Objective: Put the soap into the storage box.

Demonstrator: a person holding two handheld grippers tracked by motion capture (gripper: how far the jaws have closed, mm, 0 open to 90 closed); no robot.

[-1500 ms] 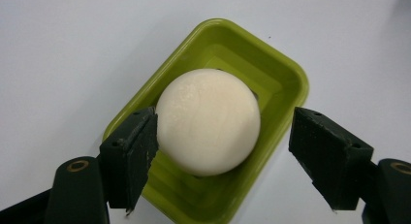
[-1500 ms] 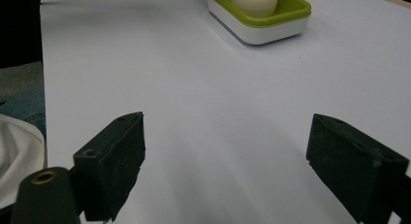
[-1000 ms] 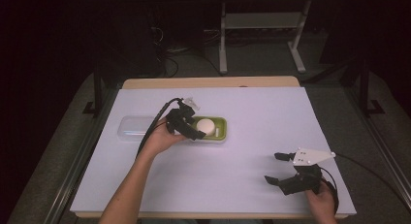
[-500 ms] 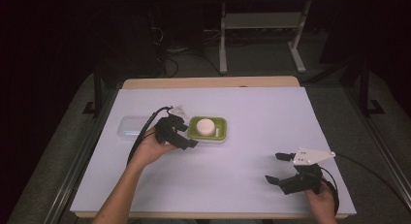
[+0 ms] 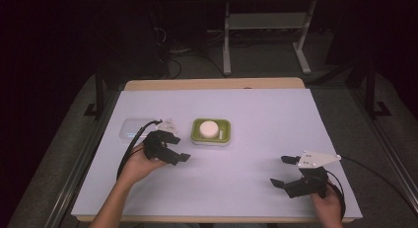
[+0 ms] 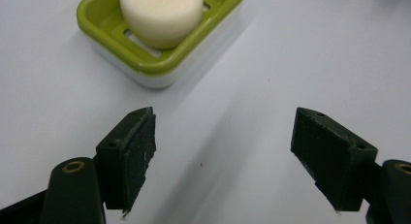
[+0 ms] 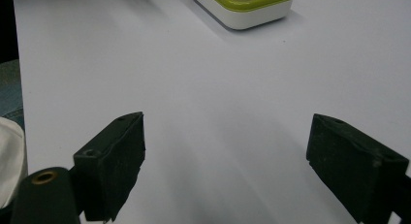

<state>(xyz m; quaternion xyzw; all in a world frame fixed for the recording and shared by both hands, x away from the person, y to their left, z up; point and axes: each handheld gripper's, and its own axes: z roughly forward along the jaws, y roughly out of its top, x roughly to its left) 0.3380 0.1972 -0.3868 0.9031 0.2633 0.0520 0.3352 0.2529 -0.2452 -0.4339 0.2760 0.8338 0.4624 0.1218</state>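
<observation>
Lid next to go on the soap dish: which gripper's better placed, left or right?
Likely left. The left gripper is open, empty and close to the clear lid and the soap dish. The right gripper, also open, sits far off near the table's front right corner.

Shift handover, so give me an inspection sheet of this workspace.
Surface: table under a pale sheet, wooden edge at the back.
Job's things: white soap lies in the green dish.
Clutter: clear lid flat, left of the dish.
Grippers: left gripper open, empty, near the dish; right gripper open, empty, at the near right.
Cables: cable loops from the left gripper; more on the floor.
Surroundings: dark room, metal stand behind.
</observation>
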